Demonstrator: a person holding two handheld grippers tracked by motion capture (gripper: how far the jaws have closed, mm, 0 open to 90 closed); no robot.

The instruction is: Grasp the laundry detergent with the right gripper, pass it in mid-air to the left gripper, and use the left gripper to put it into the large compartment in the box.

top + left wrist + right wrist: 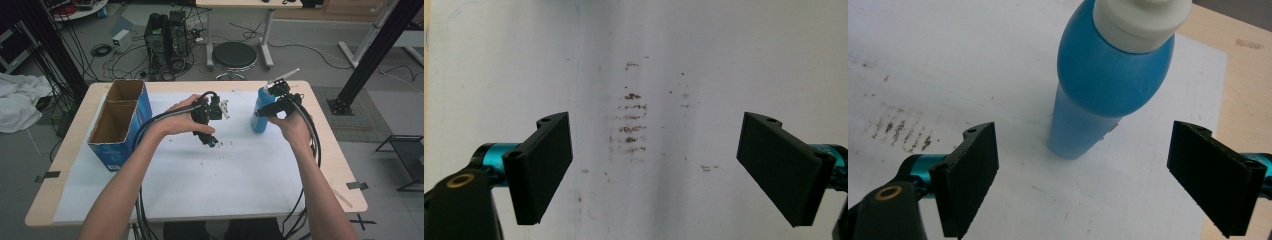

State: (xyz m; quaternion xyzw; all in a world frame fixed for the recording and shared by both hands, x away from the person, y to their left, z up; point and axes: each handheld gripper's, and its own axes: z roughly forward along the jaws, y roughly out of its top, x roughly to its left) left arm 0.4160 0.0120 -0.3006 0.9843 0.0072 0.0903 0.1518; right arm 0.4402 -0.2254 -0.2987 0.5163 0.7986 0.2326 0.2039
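A blue bottle (260, 111) with a white cap stands upright on the white sheet, right of centre. In the right gripper view the blue bottle (1108, 85) rises just beyond the wide-apart jaws of my right gripper (1100, 180), untouched. From above, my right gripper (280, 102) hovers over the bottle's top, held in the person's right hand. My left gripper (210, 125) is held above the middle of the sheet. It is open (654, 170), with nothing between its jaws, over brown smudges (630, 127) on the paper.
An open blue cardboard box (120, 122) with two compartments stands at the table's left side. The white sheet (200, 180) covers most of the wooden table (330, 165). Cables trail from both grippers off the near edge.
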